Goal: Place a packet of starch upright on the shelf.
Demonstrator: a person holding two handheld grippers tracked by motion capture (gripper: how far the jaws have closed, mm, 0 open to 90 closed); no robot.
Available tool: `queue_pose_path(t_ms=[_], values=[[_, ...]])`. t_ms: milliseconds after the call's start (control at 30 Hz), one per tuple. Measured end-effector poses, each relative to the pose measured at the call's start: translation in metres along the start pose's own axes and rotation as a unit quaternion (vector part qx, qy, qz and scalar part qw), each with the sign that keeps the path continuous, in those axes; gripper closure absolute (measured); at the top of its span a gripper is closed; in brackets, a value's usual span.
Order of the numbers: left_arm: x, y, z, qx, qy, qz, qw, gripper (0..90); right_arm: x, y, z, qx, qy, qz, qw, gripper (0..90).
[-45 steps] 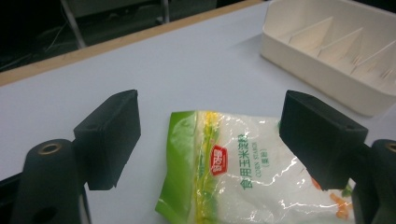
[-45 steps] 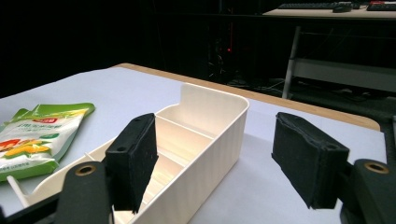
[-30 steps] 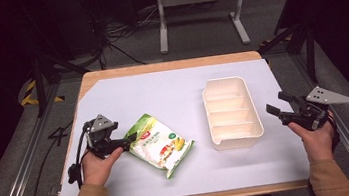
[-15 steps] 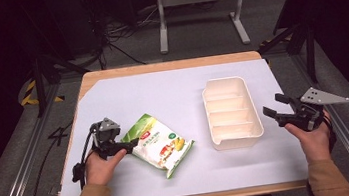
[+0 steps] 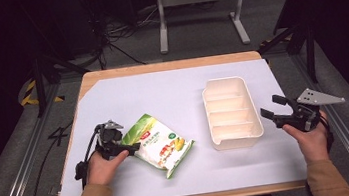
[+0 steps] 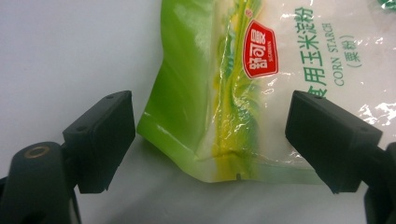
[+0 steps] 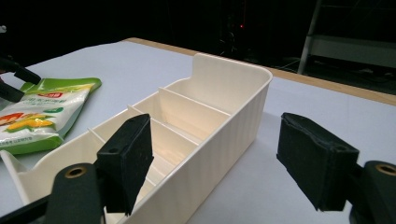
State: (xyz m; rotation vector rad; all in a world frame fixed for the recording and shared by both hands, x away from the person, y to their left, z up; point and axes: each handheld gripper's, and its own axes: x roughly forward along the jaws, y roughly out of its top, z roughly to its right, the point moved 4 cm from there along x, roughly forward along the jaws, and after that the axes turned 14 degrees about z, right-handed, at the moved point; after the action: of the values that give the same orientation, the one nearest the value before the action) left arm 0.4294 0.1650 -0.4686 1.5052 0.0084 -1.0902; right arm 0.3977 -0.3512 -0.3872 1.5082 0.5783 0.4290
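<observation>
The left gripper (image 5: 129,148) was held low over the white table (image 5: 162,94), its jaws spread wide and gripping nothing. Between them, in the left gripper view, the sealed bottom corner of the corn starch bag (image 6: 243,93) was seen lying flat, its green edge just short of the left jaw and its crinkled clear film reaching toward the right jaw; whether either jaw touched the bag could not be told. Bare table was left open beside the left jaw.

The right gripper (image 5: 277,110) was held at the right side of the cream divided bin (image 5: 231,112), jaws also fully parted and empty. In the right gripper view, the bin's long ribbed wall (image 7: 219,154) was seen running ahead between the jaws, the left jaw standing over the bin's near compartment and the right jaw over open table outside the wall. Beyond the bin, free surface ran to the wooden table edge (image 7: 327,84). The bag (image 7: 42,116) was seen well off to the far left of the bin.
</observation>
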Motion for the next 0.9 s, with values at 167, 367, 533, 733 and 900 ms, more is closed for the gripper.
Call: queue_pose_path(t_ms=[167, 367, 533, 733, 900], values=[[0.004, -0.003, 0.001, -0.021, -0.017, -0.014, 0.9995, 13.7, 0.001, -0.001, -0.001, 0.001, 0.001, -0.002, 1.0, 26.6], [0.004, -0.002, 0.004, -0.014, -0.002, -0.016, 0.9998, 21.3, 0.002, -0.001, -0.001, 0.0, 0.003, -0.003, 1.0, 26.6], [0.004, 0.0, 0.012, -0.006, -0.005, -0.019, 0.9998, 44.6, 0.004, -0.003, -0.003, 0.001, 0.003, -0.006, 1.0, 26.6], [0.005, 0.001, 0.017, -0.02, -0.026, -0.017, 0.9993, 66.5, 0.006, -0.003, -0.005, 0.003, 0.007, -0.007, 0.9999, 26.6], [0.005, 0.001, 0.017, -0.039, -0.04, -0.01, 0.9984, 74.8, 0.006, -0.003, -0.005, 0.003, 0.009, -0.007, 0.9999, 26.6]])
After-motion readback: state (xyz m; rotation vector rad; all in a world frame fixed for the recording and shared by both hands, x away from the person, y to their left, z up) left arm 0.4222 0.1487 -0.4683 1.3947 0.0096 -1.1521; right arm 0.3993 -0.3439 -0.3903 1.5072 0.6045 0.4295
